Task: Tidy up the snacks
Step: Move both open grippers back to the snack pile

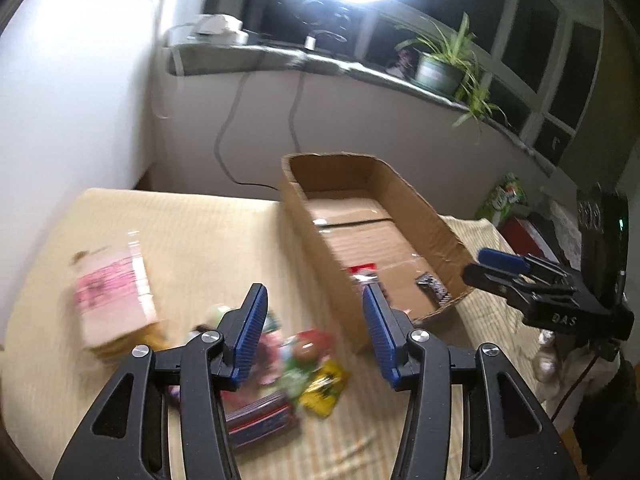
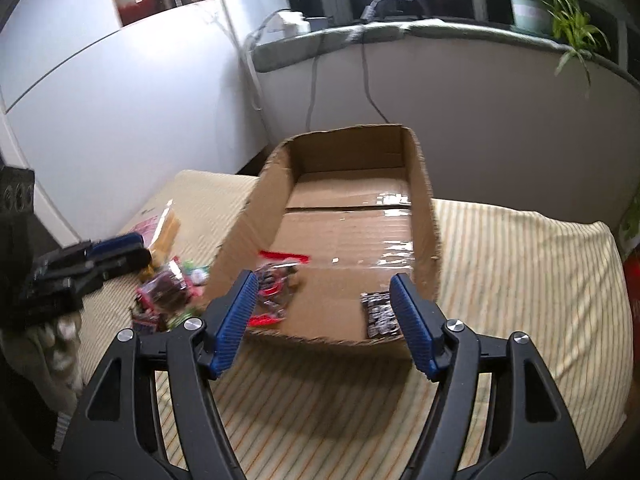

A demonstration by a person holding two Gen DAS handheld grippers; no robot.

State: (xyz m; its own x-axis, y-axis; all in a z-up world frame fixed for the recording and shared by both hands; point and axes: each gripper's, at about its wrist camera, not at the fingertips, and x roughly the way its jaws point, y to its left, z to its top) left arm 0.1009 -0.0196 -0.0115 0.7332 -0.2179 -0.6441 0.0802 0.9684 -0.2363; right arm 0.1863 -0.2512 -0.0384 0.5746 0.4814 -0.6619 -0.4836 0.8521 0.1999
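Snacks [image 1: 296,364] sit in a loose heap on the striped cloth [image 2: 520,280], just left of the cardboard box [image 2: 424,216], some nearly touching its left wall. My left gripper [image 1: 314,336] hangs over that heap, jaws spread wide w/ nothing between the blue ribbed pads [image 1: 250,340]. My right gripper [image 2: 324,320] hovers at the box's near edge, jaws also wide apart, nothing held. Room to move: bare cloth in front of the box and to its right, out to the rounded right edge of the table; on the left, a flat pink-labelled packet [image 1: 114,300] lies apart from the heap w/ bare cloth between them and the far table edge beyond. Box is open-topped, long and shallow, near rim torn and ragged, glossy tape strips across the bottom seam. Inside, near end only: a red-edged clear packet [image 2: 276,284] by the left wall and a small dark patterned packet [image 2: 378,314] toward the right wall; rest of the floor is plain corrugated board. Heap is blurred (motion, can't read labels), but I make out a yellow wrapper [image 1: 324,390], green and red crinkly wrappers, and a dark red flat pack [image 1: 260,420] nearest me. Cloth is cream w/ thin stripes, soft-looking.
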